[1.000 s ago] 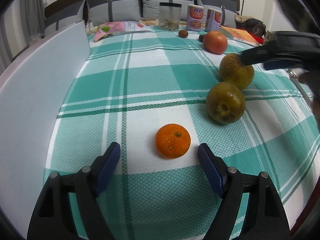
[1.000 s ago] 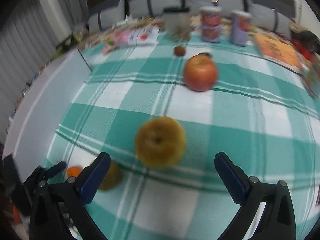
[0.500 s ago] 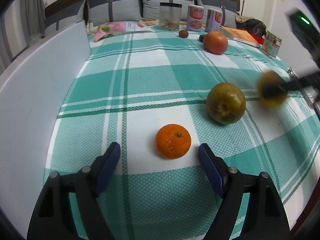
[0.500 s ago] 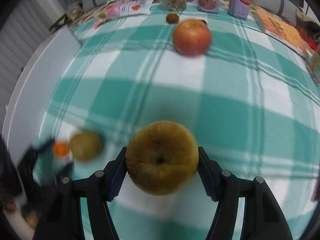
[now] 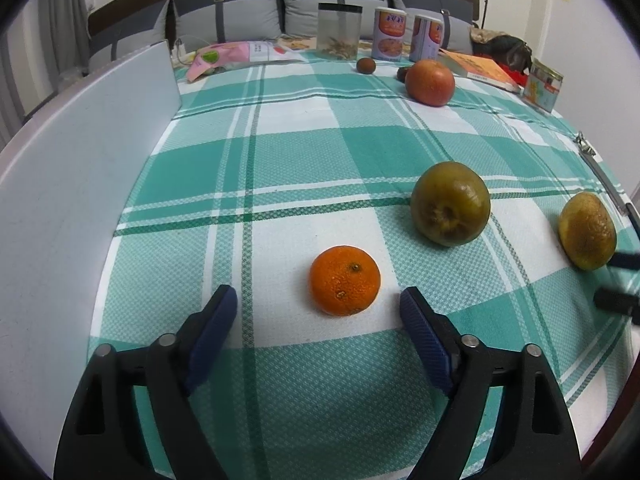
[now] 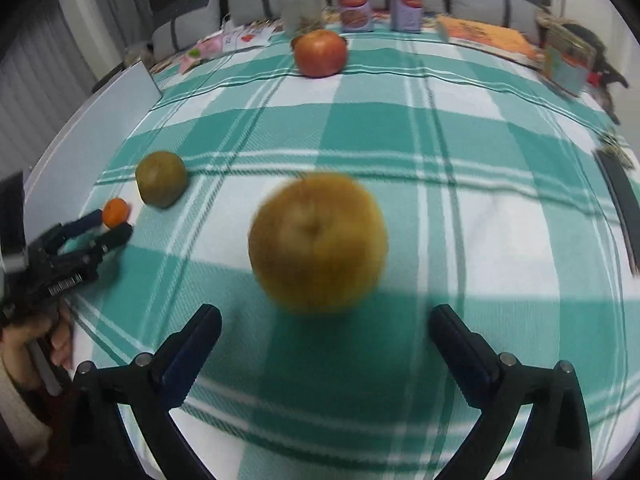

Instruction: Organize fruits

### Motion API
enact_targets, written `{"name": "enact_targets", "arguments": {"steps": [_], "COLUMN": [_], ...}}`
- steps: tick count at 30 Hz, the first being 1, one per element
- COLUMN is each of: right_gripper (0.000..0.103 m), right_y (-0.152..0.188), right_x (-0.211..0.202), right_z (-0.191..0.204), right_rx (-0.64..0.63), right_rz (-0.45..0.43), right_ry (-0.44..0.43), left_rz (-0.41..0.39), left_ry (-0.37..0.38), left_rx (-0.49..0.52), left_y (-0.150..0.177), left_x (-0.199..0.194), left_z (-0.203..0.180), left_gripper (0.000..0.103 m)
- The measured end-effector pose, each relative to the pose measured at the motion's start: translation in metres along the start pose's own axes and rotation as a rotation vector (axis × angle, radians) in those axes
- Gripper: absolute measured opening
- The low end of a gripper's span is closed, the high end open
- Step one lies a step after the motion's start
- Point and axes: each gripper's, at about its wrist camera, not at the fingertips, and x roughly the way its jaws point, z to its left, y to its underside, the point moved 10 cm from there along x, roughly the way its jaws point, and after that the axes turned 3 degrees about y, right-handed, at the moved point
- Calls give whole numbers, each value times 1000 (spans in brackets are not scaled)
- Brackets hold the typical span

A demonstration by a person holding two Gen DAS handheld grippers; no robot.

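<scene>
The right gripper, clamped on the yellow-brown fruit half a second ago, now stands released just behind it, the fruit set down on the checked cloth. The left gripper hangs open around the small orange. Beyond lie the greenish fruit, then the red apple, likely next to join the row.

a home living room, going by the grey cushioned sofa running along the far side of the table. the table wears a green-and-white checked cloth, and its far edge holds household clutter: a clear jar, two printed tins, a pink snack packet and an orange book.
</scene>
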Motion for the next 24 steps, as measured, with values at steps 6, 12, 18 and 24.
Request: {"name": "enact_targets", "arguments": {"steps": [6,12,18,24], "right_gripper": [103,103,103,103], "right_y": [24,25,25,9], "right_x": [-4,-8,-8,-13], "right_z": [-1,-5,-4,-6], "right_rx": [-90,-52,-67,26], "right_rz": [-72,-141,-131,-89], "right_ry": [102,113,97,-28], "left_rz": [3,11,12,31], "left_ry": [95,84,47,62], "left_rx": [-42,-55,-18,-24], "left_y": [10,4,-5,1], "left_x": [-13,-12,-4,-11], "left_z": [2,-2,-8,-8], "left_gripper": [92,90,48,29]}}
